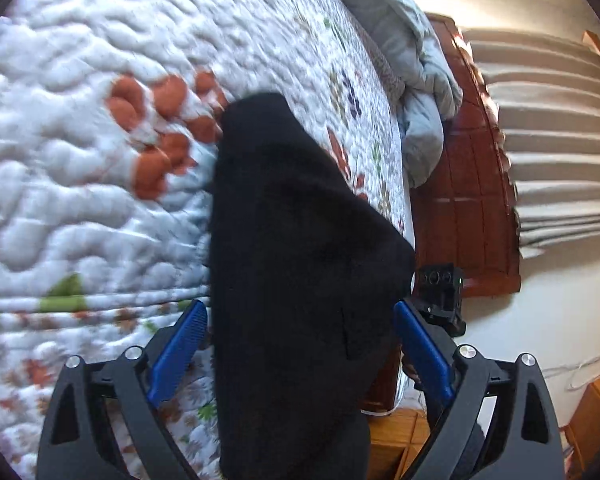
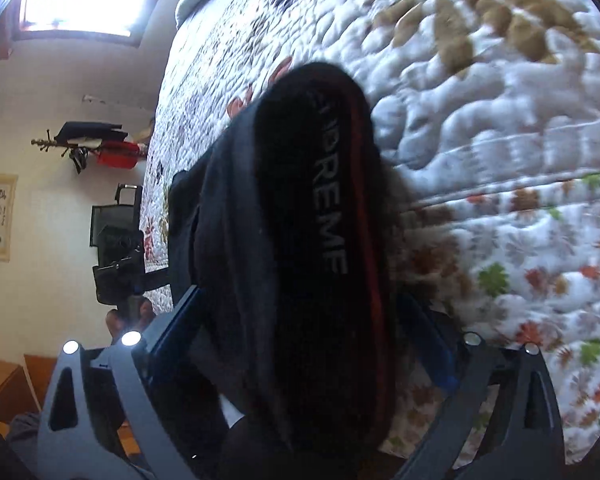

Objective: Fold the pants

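Floral quilt (image 1: 80, 160) — black pants (image 1: 300, 260) between wide-spread left tool (image 1: 300, 332), right tool (image 2: 308, 320) — neither pinching.

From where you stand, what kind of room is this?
Most likely a bedroom: a bed under a flowered quilt, a rumpled blanket at its far end, and clothes on a wall rack.

Grey letters "PREME" run along the black pants (image 2: 320, 208) beside a red stripe.
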The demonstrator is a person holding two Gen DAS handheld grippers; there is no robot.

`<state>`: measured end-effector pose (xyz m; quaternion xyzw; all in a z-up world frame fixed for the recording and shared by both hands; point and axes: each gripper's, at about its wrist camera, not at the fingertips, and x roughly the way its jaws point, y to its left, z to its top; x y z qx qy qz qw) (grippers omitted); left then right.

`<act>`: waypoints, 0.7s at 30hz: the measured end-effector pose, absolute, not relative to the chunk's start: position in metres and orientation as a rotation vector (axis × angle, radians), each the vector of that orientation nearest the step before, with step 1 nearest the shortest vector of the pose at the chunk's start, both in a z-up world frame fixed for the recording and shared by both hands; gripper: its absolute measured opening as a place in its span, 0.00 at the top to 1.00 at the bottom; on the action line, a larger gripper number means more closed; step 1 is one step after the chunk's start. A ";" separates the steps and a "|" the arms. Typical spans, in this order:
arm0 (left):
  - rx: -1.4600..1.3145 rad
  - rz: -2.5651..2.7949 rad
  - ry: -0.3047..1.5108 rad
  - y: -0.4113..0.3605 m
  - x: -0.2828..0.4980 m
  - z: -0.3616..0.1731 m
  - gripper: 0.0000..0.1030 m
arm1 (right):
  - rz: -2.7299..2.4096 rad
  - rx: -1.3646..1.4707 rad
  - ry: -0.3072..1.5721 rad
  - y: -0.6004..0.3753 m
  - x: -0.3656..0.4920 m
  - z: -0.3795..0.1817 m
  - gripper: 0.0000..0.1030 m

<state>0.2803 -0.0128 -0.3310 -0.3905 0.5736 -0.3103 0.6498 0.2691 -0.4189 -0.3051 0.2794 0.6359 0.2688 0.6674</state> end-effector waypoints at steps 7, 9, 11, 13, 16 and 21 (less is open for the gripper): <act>-0.888 -0.702 1.293 -0.024 0.280 -0.333 0.09 | 0.611 0.557 1.444 -0.420 0.261 -0.303 0.48; -0.879 -0.690 1.292 -0.025 0.279 -0.332 0.11 | 0.607 0.497 1.459 -0.419 0.258 -0.300 0.56; -0.858 -0.668 1.294 -0.025 0.276 -0.333 0.15 | 0.595 0.495 1.458 -0.421 0.256 -0.300 0.57; -0.850 -0.648 1.306 -0.025 0.275 -0.335 0.32 | 0.592 0.519 1.457 -0.424 0.256 -0.303 0.57; -0.846 -0.618 1.334 -0.022 0.274 -0.342 0.52 | 0.602 0.563 1.449 -0.434 0.256 -0.306 0.56; -0.826 -0.597 1.338 -0.024 0.275 -0.337 0.58 | 0.595 0.578 1.440 -0.444 0.257 -0.305 0.58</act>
